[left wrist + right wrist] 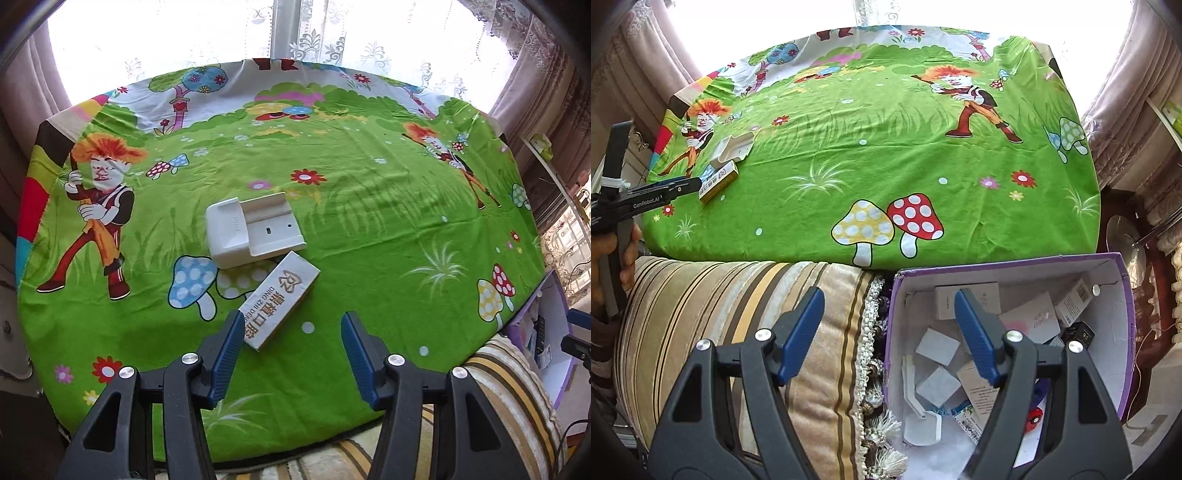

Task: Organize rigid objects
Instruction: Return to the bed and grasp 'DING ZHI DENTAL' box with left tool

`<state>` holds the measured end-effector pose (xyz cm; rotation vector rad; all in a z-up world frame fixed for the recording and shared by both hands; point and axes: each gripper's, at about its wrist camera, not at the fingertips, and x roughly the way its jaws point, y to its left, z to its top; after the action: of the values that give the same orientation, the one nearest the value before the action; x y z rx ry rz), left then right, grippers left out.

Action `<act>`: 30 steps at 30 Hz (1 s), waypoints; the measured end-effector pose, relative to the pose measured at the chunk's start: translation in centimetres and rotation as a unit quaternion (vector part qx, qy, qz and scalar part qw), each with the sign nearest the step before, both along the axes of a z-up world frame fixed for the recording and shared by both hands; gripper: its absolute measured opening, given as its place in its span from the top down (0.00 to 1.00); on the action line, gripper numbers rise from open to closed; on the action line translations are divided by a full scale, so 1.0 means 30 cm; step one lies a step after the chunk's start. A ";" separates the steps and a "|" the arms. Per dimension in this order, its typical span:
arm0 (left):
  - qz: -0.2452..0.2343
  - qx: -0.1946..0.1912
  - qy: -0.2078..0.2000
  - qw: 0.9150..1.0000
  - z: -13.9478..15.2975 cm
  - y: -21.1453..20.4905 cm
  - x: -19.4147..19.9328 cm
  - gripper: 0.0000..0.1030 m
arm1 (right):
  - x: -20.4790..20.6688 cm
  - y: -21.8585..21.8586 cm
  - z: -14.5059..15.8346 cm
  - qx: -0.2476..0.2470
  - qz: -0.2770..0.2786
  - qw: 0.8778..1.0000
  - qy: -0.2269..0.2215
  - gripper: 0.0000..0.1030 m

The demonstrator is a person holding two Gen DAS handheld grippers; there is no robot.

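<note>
Most small boxes already lay in the purple-edged box (1108,295), while a white plastic holder (255,229) and gold-lettered carton (280,299) remained on the table (369,229); the left gripper (291,354) hung spread and empty, the right gripper (890,332) opening on nothing

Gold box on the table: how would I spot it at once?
Look at the green cartoon tablecloth, near its blue mushroom print. Two things lie there touching: a white plastic cradle and, nearer the left tool, the gold box. It alone is long, flat and printed with gold characters.
</note>
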<state>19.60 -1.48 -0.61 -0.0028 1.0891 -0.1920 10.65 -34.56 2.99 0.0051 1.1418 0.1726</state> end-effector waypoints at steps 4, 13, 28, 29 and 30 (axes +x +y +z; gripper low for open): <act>-0.015 0.017 0.012 1.000 -0.051 0.009 0.049 0.46 | 0.036 0.039 0.000 -0.002 0.008 1.000 0.003 0.26; -0.060 0.037 0.022 0.997 -0.124 -0.024 0.096 0.63 | 0.162 0.243 -0.010 -0.009 0.058 0.998 0.001 0.25; 0.068 -0.078 0.018 0.994 -0.061 0.191 -0.013 0.69 | 0.391 0.673 -0.045 0.003 0.120 0.993 -0.020 0.15; 0.084 -0.082 0.012 0.993 -0.053 0.211 -0.024 0.69 | 0.406 0.702 -0.053 0.001 0.120 0.993 -0.021 0.14; 0.100 -0.086 0.006 0.991 -0.046 0.233 -0.033 0.69 | 0.421 0.731 -0.062 -0.001 0.120 0.993 -0.020 0.14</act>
<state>18.60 5.51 -1.99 -0.2679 1.0746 -0.1046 23.27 -12.63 1.12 -0.1362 1.1007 0.3833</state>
